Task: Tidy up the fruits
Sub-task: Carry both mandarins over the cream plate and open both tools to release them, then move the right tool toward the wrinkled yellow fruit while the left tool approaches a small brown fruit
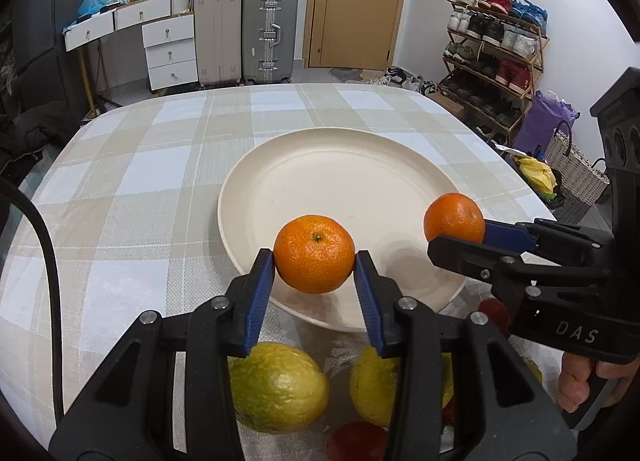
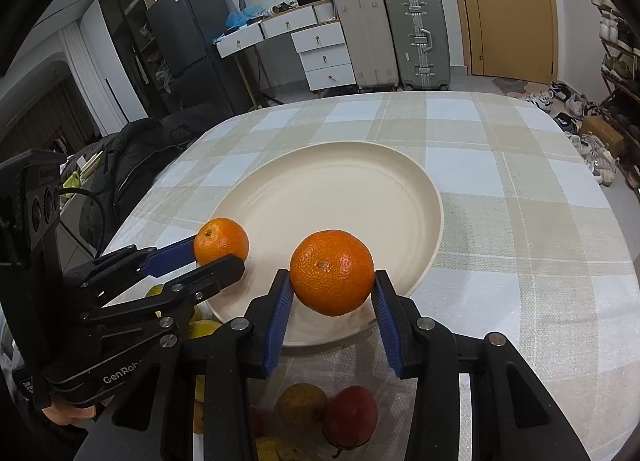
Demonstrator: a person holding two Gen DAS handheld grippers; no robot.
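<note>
Your left hand-held gripper (image 1: 315, 266) is pinching an orange (image 1: 315, 253) between its blue pads, stem dimple facing up, raised over the cream plate (image 1: 340, 165) at about the rim's 6 o'clock. Your right hand-held gripper (image 2: 332, 293) is clamped on a second orange (image 2: 332, 272), also off the surface above the plate's near rim; from the left wrist view that fruit sits at roughly 4 o'clock of the plate. The plate lies on the table (image 1: 120, 181) with its checked cloth, and nothing rests inside it. Below your grippers, near the table's close edge, lie two yellow-green fruits (image 1: 278, 387), a brownish pear (image 2: 302, 405) and a red pear (image 2: 350, 417).
</note>
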